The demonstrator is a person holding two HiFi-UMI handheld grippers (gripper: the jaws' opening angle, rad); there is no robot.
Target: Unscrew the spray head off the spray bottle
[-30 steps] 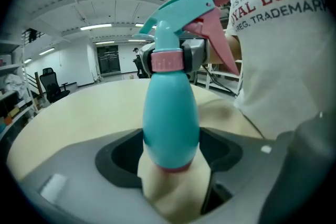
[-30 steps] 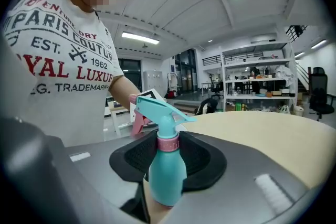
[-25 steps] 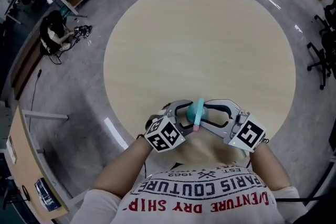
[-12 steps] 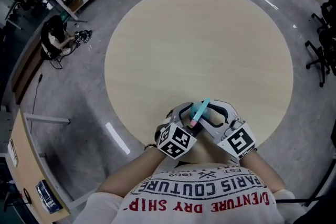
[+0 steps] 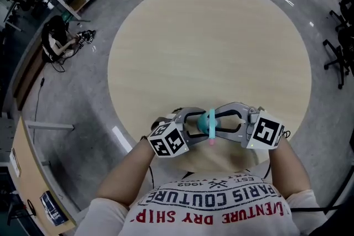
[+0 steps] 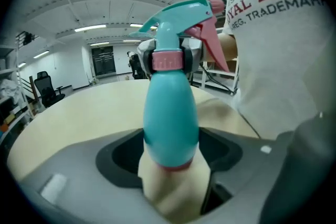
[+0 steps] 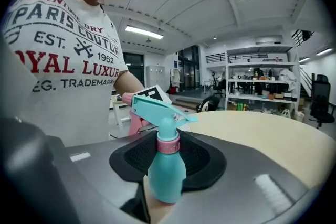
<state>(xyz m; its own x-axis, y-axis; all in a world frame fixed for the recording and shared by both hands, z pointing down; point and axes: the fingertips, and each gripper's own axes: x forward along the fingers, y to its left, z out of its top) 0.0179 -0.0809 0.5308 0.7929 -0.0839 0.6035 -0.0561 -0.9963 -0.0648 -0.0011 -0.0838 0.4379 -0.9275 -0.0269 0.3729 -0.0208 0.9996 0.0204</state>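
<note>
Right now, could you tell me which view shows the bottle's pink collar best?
The left gripper view: the pink collar is large, central and in focus. The right gripper view shows it smaller but whole. From the head view I cannot make it out.

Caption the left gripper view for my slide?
Left claw grips the teal spray bottle; right claw closes around its pink collar.

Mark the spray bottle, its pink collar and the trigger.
spray bottle [image 6: 170, 113], left gripper view, middle of the teal body
pink collar [image 6: 167, 62], left gripper view, front face of the ring
trigger [image 6: 212, 42], left gripper view, middle of the pink lever
</note>
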